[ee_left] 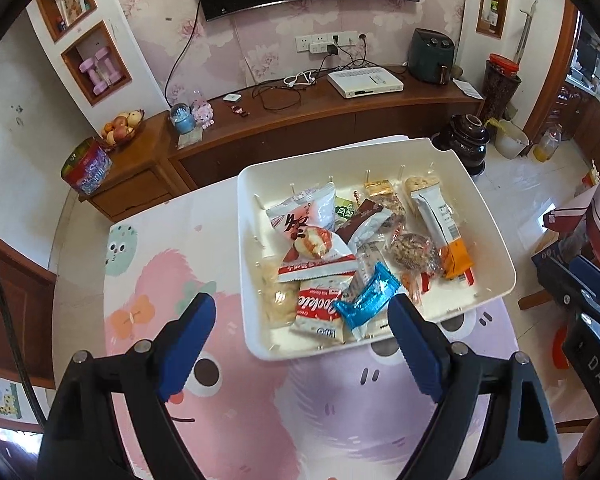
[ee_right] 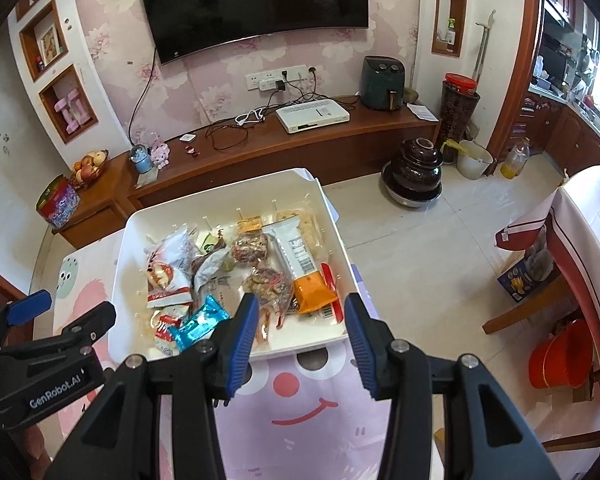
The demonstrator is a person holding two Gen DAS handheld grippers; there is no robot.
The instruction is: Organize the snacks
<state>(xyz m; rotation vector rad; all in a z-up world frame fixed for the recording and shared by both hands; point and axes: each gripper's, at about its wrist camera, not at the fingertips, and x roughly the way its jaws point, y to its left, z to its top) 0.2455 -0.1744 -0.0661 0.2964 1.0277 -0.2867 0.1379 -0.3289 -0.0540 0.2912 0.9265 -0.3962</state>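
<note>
I see every snack piled loosely inside the white tray (ee_left: 488, 216) at frame centre, the blue wrapper (ee_left: 367, 295) nearest its front edge. My left gripper (ee_left: 300, 320) and right gripper (ee_right: 300, 320) both hang spread wide and empty. Whether sorting is due or finished I can't judge; any pick should pinch one wrapper only.

I see mixed wrapped snacks (ee_left: 360, 248) piled loose in white tray (ee_left: 496, 248), blue packet (ee_left: 366, 300) at near edge.
</note>
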